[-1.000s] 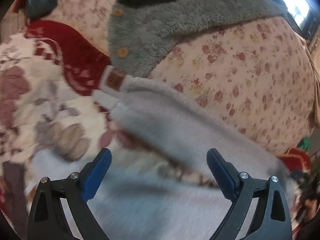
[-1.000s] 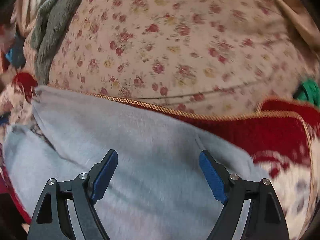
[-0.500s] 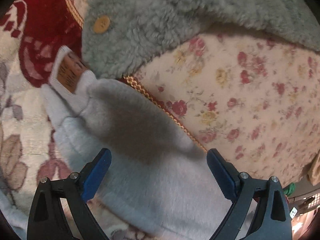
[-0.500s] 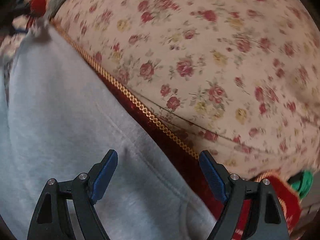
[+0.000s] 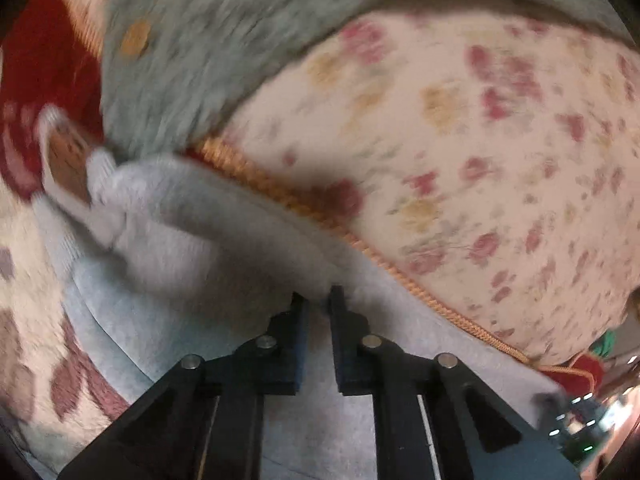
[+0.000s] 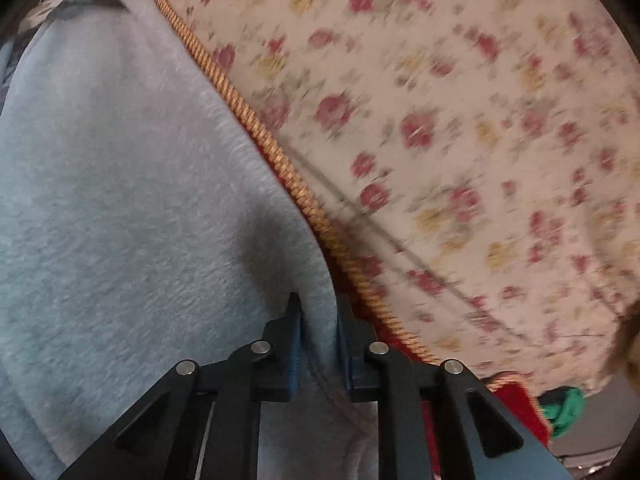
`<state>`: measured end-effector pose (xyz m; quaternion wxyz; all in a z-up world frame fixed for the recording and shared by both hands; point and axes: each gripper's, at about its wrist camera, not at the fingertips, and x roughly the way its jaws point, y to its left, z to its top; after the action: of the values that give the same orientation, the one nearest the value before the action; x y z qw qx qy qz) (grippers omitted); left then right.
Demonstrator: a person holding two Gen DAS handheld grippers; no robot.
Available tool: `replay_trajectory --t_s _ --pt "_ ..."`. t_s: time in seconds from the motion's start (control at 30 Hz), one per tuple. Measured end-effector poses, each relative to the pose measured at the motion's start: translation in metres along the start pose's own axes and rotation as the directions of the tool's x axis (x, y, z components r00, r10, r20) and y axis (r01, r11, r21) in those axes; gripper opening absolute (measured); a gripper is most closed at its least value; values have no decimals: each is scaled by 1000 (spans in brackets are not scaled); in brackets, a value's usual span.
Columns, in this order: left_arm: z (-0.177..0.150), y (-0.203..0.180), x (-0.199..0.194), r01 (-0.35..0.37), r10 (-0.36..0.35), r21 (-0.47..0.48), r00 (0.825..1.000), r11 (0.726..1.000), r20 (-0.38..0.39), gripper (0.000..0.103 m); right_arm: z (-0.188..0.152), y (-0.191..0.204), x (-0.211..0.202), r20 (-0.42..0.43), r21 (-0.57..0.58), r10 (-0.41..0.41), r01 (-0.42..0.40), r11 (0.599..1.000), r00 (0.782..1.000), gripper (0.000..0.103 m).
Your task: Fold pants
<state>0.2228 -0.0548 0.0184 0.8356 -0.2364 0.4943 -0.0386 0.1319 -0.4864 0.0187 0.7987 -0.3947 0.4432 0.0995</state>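
Wrist views show both grippers (image 5: 318,300) (image 6: 318,304) angled downward, jaws just closed, pinching the grey pants' (image 6: 120,200) edge.

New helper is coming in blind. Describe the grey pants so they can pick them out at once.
Find the floral cushion with its gold braided cord. The grey pants lie along that cord, pinched by the left gripper and the right gripper. Unlike the shaggy grey-green buttoned garment, they are smooth pale fleece with a brown patch.

Floral cushion (image 5: 460,152) with gold cord trim (image 6: 256,120), fuzzy grey-green coat (image 5: 208,40) draped over it — red patterned blanket (image 5: 44,64) underneath, dim indoor light
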Motion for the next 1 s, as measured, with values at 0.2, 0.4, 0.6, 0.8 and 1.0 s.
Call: replay_trajectory --t_s 0.2,0.4,0.6,0.8,1.0 --pt "7 5 -24 65 -63 -50 997 997 33 10 5 -8 -43 41 21 -93 92 996 995 15" --pt "-4 27 -44 117 -113 -105 993 988 44 9 9 3 -75 75 5 -173 173 985 982 15" --pt "-5 48 -52 221 -219 -195 975 956 33 59 10 8 -93 82 0 -194 195 981 978 15" --pt "-6 58 -53 274 -257 -253 961 928 99 95 10 15 -94 84 -12 -197 198 980 977 15" --pt "3 35 -20 226 -217 -259 974 939 63 95 7 14 -96 102 -3 -195 197 980 975 15"
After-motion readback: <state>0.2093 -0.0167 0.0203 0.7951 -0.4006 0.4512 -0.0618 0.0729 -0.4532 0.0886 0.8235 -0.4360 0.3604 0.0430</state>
